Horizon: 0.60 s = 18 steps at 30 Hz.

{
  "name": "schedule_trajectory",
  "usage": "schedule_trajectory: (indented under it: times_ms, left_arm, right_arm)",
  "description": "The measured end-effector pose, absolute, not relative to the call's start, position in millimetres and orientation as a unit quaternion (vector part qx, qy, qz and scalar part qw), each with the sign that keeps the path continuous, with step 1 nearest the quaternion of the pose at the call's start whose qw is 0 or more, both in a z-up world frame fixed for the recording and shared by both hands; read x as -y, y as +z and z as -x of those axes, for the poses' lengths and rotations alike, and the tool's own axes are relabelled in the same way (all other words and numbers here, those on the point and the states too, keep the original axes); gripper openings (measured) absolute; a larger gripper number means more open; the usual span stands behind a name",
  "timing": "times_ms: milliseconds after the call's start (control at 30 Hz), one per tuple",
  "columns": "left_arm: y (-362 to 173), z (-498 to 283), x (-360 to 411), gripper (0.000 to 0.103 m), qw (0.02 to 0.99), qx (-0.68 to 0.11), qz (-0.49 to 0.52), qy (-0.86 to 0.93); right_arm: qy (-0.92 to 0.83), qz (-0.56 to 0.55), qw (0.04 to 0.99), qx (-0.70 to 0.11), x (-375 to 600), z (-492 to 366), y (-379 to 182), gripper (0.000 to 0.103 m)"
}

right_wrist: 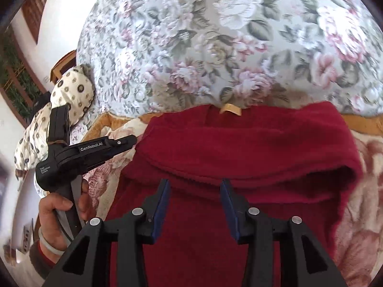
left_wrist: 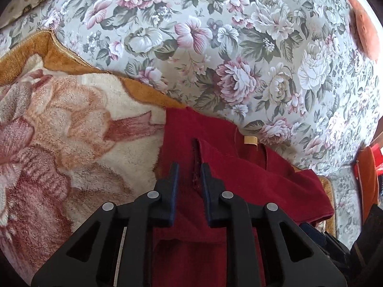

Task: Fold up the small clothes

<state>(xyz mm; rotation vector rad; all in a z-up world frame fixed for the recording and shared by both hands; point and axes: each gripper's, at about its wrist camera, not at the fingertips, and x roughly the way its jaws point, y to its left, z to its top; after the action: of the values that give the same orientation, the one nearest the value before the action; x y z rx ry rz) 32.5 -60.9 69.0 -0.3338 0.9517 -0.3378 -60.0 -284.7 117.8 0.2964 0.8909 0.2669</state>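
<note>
A dark red fleece garment (right_wrist: 239, 148) lies on a plush flower-patterned blanket with an orange-gold border (left_wrist: 71, 110), which itself covers part of a bed dressed in a grey floral sheet (left_wrist: 239, 47); the garment's top edge, with a small yellowish label (right_wrist: 231, 110) sewn at the neckline, reaches the line where the blanket's border meets the sheet. The upper part of the garment appears already doubled over, forming a thick rolled fold whose hemmed edge runs across the right wrist view just ahead of the tool. The left gripper (left_wrist: 190, 167) sits low over the garment's left side with its jaws a narrow gap apart; a raised ridge of red cloth stands in that gap against the inner face of the right-hand finger, but the fingers do not look pressed shut on it, so it reads as released or about to be pinched. The right gripper (right_wrist: 195, 184) hovers above the middle of the garment with its jaws wide apart and nothing between them. The left hand (right_wrist: 62, 205), a pale bangle at the wrist, shows in the right wrist view holding its tool at the garment's left edge, near a spotted cream pillow (right_wrist: 71, 88). The step in hand seems to be a fold midway through the task. The next move probably calls for both tools to pinch matching points of one edge, lift it evenly, and carry it across so the layers land square without dragging the fold loose
</note>
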Motion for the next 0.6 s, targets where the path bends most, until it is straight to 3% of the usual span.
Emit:
schedule_trajectory:
  times_ms: [133, 267, 400, 600]
  left_arm:
    - [71.9, -37.3, 39.6, 0.016, 0.86, -0.45, 0.188, -0.147]
    - [72.0, -39.9, 23.2, 0.053, 0.858, -0.445, 0.217, -0.137]
    - [73.3, -41.6, 17.2, 0.054, 0.855, -0.45, 0.223, -0.133]
    - [78.9, -38.3, 1.5, 0.054, 0.855, -0.434, 0.256, -0.124]
  right_arm:
    - [0.176, -0.089, 0.881, -0.431, 232.9, 21.4, 105.7, 0.042]
    - [0.164, -0.005, 0.874, -0.456, 199.3, -8.7, 79.0, 0.041]
    - [0.15, -0.036, 0.872, -0.463, 209.4, -21.7, 66.5, 0.009]
    - [0.182, -0.136, 0.883, -0.411, 222.8, -5.1, 104.6, 0.007]
